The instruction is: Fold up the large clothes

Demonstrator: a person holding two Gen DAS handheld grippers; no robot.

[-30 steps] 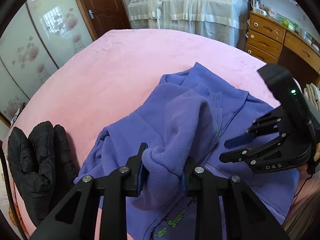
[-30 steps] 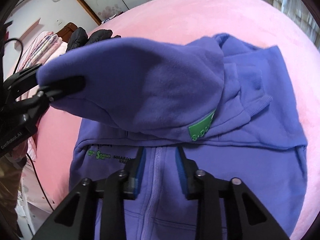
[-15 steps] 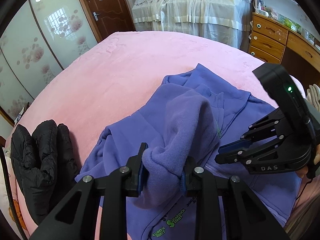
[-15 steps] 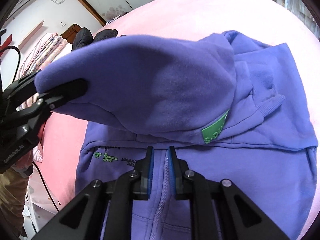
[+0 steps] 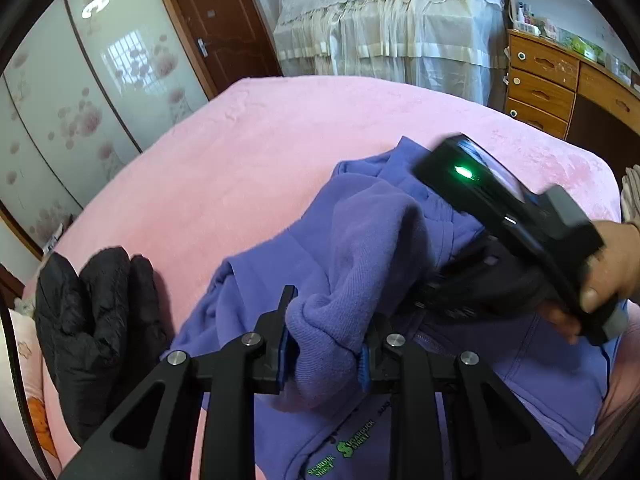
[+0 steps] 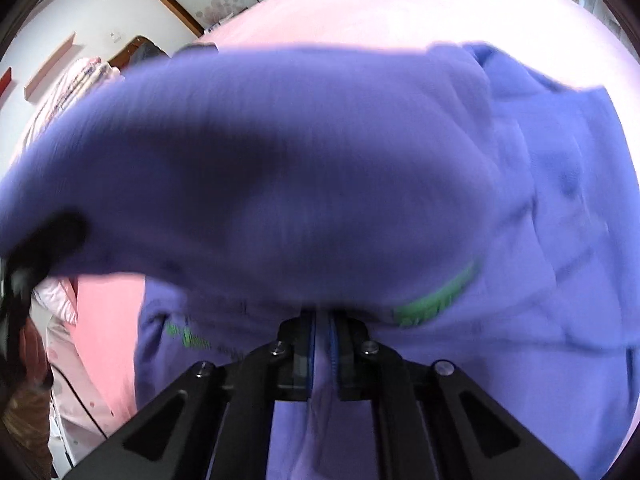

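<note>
On pink bed [image 5: 248, 160], left hand-held gripper [image 5: 326, 344] clamps hoodie sleeve [image 5: 360, 264]; right hand-held gripper [image 6: 322, 322] clenched.

My right gripper [image 6: 322, 344] is nearly closed, under the lifted purple sleeve [image 6: 260, 168], over the hoodie [image 6: 560, 320] on pink bedding [image 6: 104, 320].

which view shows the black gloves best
Left wrist view: the black gloves lie sharp and whole on the pink blanket. In the right wrist view they are hidden behind the lifted purple hoodie.
</note>
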